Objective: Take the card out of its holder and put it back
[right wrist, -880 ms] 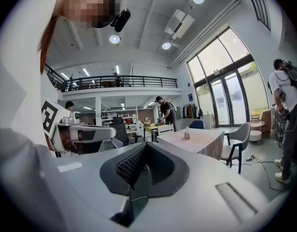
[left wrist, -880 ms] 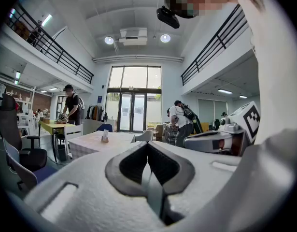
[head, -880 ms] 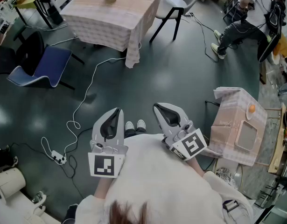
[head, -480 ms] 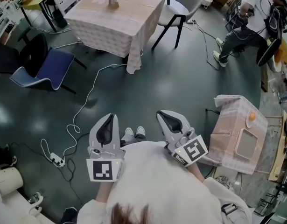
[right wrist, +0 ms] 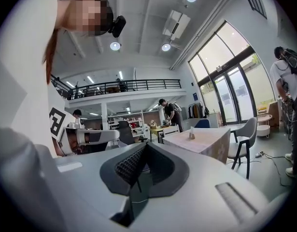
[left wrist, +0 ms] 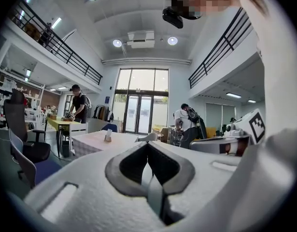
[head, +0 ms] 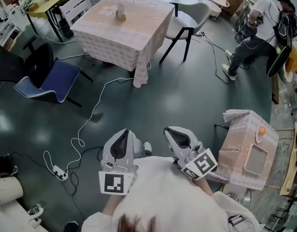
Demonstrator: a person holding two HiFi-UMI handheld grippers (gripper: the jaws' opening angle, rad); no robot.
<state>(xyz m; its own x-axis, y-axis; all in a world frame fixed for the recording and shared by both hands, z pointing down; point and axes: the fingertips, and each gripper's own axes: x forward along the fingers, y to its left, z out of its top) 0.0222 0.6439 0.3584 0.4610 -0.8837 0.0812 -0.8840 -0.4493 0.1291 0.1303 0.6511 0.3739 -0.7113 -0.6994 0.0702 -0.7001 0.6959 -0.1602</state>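
The card holder (head: 120,13) stands upright, with a pale card in it, on a table with a pink checked cloth (head: 138,37) far ahead across the dark floor. It also shows small in the left gripper view (left wrist: 108,136) and in the right gripper view (right wrist: 191,135). My left gripper (head: 121,146) and right gripper (head: 179,138) are held level close in front of the body, side by side. Both are shut, tips together, with nothing between them, and both are far from the holder.
A white cable (head: 88,124) and a power strip (head: 59,170) lie on the floor between me and the table. A blue chair (head: 49,79) stands at the left and a white chair (head: 187,23) beside the table. A small cloth-covered stand (head: 247,139) is at the right, and a person (head: 254,28) bends over at the far right.
The table and holder have drifted lower and nearer in the head view as the person walks toward them. Both grippers stay shut and level before the body.
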